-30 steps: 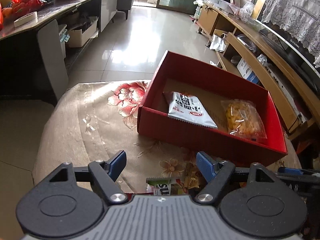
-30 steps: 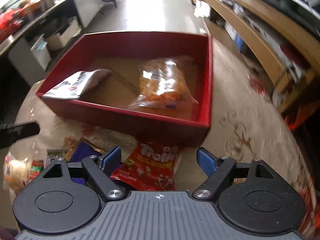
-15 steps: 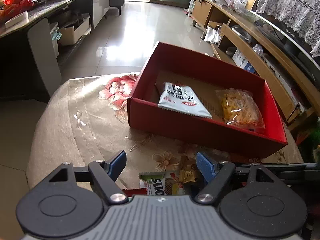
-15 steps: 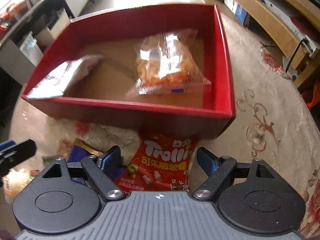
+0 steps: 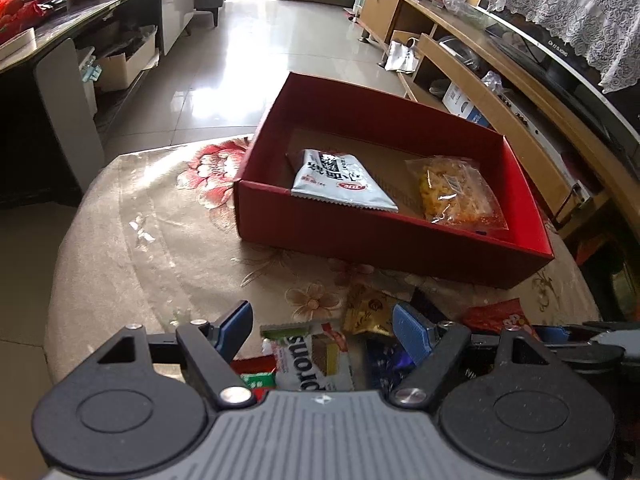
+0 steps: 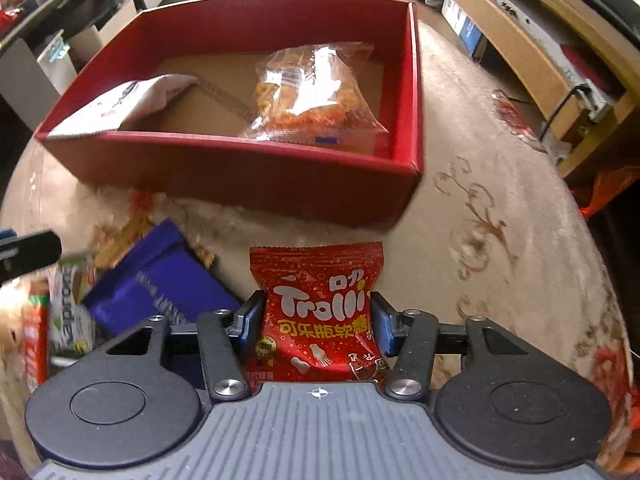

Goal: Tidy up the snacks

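Left gripper (image 5: 322, 322): seen spread at lower centre of the left wrist view, above the loose packets, nothing pinched.
Loose packets (image 5: 312, 356): a white-and-green one, a gold one and a blue one are heaped on the bench (image 5: 160, 248) at lower centre; judged light and crinkly.
Red box (image 6: 240, 168): seen in the upper half of the right wrist view, with a white packet (image 6: 136, 98) at its left and a clear bag (image 6: 316, 88) at its right.
Red Trolli bag (image 6: 320, 300): found at lower centre, just below the box wall; judged soft, light, slippery foil, best taken across its middle.
Right gripper (image 6: 316, 320): jaws closing, the pads met against both sides of the bag.
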`<state>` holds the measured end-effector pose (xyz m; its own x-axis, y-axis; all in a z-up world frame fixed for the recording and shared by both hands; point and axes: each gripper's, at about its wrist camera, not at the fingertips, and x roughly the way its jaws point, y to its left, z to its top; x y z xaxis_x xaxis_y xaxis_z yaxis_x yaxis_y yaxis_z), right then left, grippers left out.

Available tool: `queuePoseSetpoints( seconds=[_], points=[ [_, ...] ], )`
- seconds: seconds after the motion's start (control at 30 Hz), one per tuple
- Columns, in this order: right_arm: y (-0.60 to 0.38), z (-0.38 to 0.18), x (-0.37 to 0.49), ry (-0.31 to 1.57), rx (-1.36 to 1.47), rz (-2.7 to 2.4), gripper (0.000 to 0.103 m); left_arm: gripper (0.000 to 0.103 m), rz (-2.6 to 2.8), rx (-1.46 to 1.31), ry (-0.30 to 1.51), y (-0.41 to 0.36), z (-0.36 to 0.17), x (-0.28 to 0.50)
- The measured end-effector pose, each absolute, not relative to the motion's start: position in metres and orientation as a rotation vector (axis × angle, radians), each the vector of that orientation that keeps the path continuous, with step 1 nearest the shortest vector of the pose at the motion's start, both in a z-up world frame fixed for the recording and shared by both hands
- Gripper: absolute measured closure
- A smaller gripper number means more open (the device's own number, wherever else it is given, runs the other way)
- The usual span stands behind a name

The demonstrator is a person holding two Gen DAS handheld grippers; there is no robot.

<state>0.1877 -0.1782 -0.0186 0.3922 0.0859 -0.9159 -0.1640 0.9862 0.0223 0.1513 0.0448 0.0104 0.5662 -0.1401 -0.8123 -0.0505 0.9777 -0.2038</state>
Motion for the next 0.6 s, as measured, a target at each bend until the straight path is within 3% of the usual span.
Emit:
queuePoseSetpoints(
  seconds=[0.6],
  points=[
    [-0.183, 0.004, 0.144, 1.099, -0.074, 0.219, 0.042, 0.026, 0.032, -0.381, 1.044, 0.077, -0.013, 0.096]
  ],
)
